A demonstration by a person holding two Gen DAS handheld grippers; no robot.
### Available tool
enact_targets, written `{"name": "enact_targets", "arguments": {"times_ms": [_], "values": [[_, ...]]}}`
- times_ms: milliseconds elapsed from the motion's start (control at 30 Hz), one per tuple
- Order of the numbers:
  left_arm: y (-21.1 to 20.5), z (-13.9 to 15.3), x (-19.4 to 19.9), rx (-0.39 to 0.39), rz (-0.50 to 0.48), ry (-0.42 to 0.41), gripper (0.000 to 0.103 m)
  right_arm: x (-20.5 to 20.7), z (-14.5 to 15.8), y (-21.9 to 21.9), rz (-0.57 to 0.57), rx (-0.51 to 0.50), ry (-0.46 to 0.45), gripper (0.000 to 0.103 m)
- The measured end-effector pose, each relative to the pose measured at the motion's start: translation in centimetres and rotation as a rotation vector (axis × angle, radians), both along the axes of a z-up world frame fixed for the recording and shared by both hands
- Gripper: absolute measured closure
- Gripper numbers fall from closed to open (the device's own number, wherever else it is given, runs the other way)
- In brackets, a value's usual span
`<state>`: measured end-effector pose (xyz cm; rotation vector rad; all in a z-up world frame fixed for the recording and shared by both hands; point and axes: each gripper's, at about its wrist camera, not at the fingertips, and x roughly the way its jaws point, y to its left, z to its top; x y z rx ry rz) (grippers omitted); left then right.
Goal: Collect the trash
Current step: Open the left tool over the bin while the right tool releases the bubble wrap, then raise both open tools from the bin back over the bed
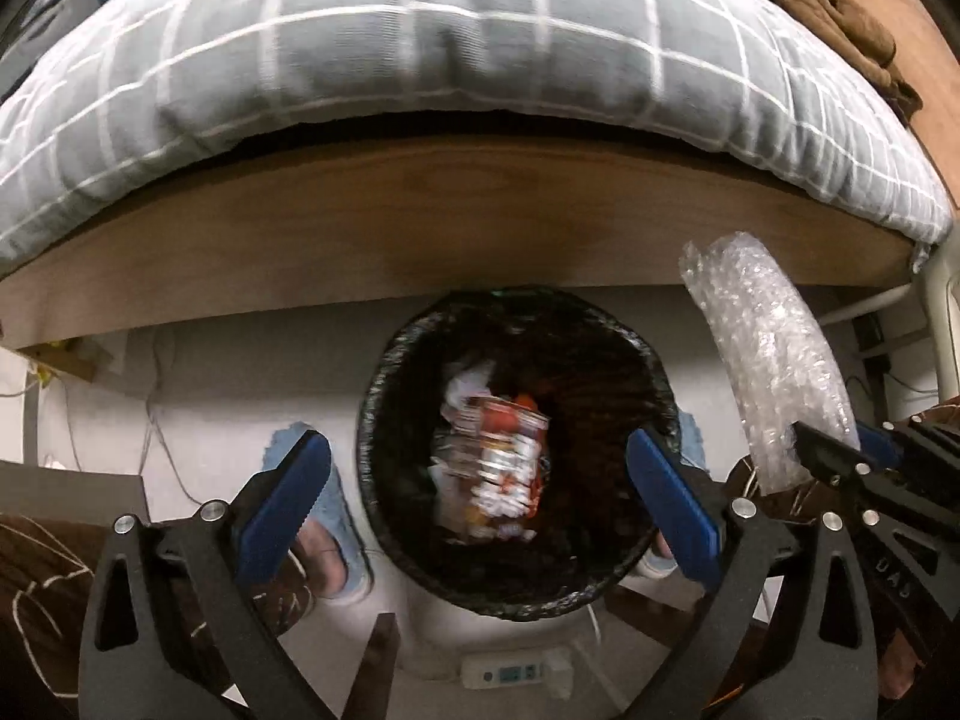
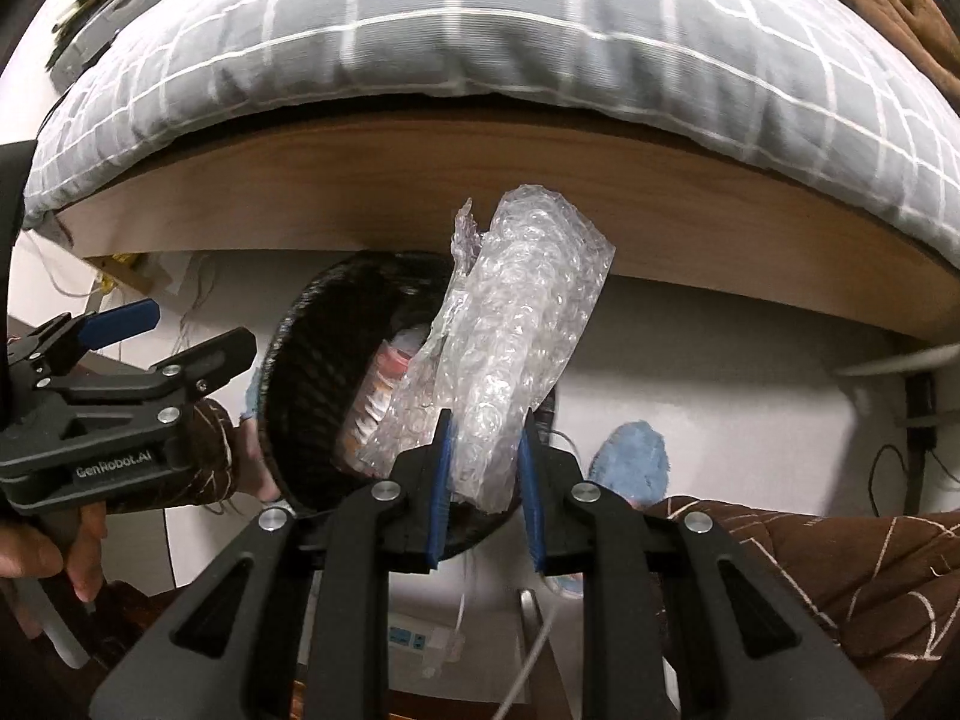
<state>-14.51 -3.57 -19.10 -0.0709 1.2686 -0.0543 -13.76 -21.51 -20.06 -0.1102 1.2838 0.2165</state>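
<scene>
Right gripper (image 2: 483, 480): I am pinching a crumpled roll of bubble wrap (image 2: 510, 336) between its blue pads, jaws drawn in close around the lower end.
Left gripper (image 1: 477, 498): I am holding it spread wide with nothing between its fingers, pointing down over the bin.
Trash bin (image 1: 384, 372): round, lined with a black bag, standing on the pale floor just below a wooden bed frame (image 1: 420, 222).
Already in the bin: a red and white printed wrapper (image 1: 498, 462) and some pale scraps (too blurred to name).
Where the bubble wrap is: raised in the air, off to the right of the bin's rim in the left view, overlapping its mouth in the right one.
Step in hand: I judge I am carrying this piece to the bin, not yet dropping it.
Next move: I am aiming to bring the wrap over the opening and then part the pads; being light, it may cling or drift.
Surroundings: a grey checked quilt (image 1: 420, 48) is overhanging the frame.
</scene>
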Motion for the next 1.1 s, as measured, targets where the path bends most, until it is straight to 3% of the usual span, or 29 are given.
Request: {"name": "enact_targets", "arguments": {"times_ms": [300, 600, 733, 900, 1100], "values": [[3.1, 1.4, -0.8, 0.043, 0.048, -0.031, 0.006, 0.3, -0.7, 4.6, 0.079, -0.024, 0.021, 0.082], [5.4, 1.2, -1.3, 0.037, 0.100, -0.028, 0.006, 0.6, -0.9, 6.1, 0.095, -0.038, 0.021, 0.077], [5.8, 0.9, -1.1, 0.028, 0.107, -0.027, 0.006, 0.9, -1.1, 6.1, 0.090, -0.055, 0.005, 0.065], [6.0, 1.2, -1.1, 0.024, 0.114, -0.046, 0.006, 1.1, -0.4, 5.7, 0.066, -0.076, -0.052, 0.041], [6.0, 3.5, -0.6, 0.024, 0.111, -0.097, 0.006, 1.1, 1.7, 5.5, 0.047, -0.079, -0.136, 0.021]]}}
